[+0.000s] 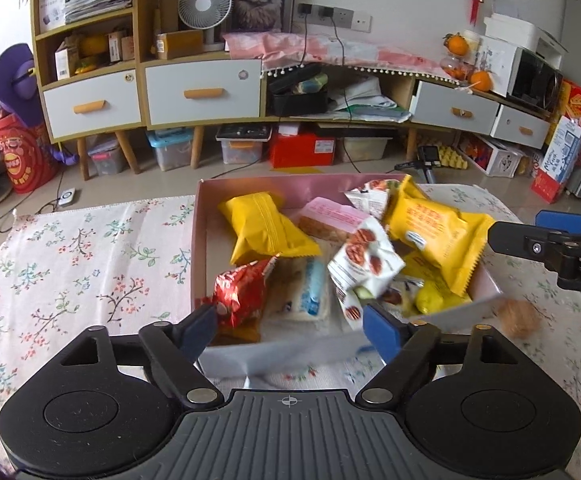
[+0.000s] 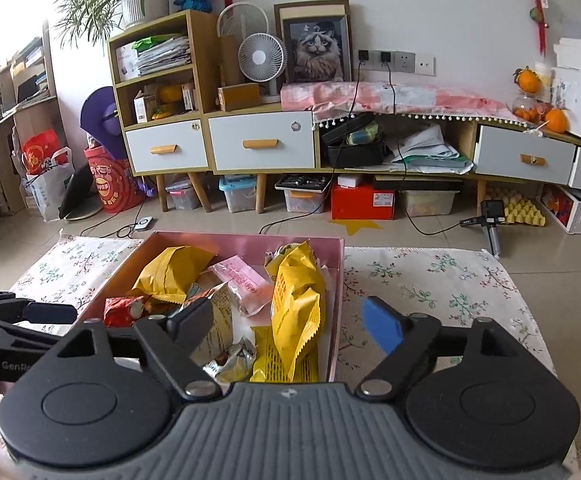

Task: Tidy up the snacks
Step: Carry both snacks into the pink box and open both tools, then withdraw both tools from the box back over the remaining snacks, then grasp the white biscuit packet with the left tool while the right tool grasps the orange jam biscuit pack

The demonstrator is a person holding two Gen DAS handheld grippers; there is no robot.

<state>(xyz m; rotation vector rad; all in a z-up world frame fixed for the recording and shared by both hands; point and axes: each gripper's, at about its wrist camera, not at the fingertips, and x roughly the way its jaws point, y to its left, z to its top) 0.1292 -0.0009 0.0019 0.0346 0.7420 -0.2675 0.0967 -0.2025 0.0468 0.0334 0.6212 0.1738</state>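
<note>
While both the left gripper (image 1: 290, 326) and right gripper (image 2: 288, 322) hang released, wrapped snacks (image 1: 266, 228) fill the pink cardboard box (image 1: 250, 186) ahead; one brown round snack (image 1: 518, 317) remains outside.

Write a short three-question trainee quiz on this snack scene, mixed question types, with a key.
1. True or false: the left gripper is clamped on the red packet.
2. The pink box sits on: A) bare floor B) the floral cloth C) a drawer.
3. Fill in: the round brown snack lies ______ the box.

Key
1. False: its jaws stand apart, nothing pinched between them; the right gripper is open too.
2. B.
3. Outside, on the cloth beside the box's right wall.
</note>
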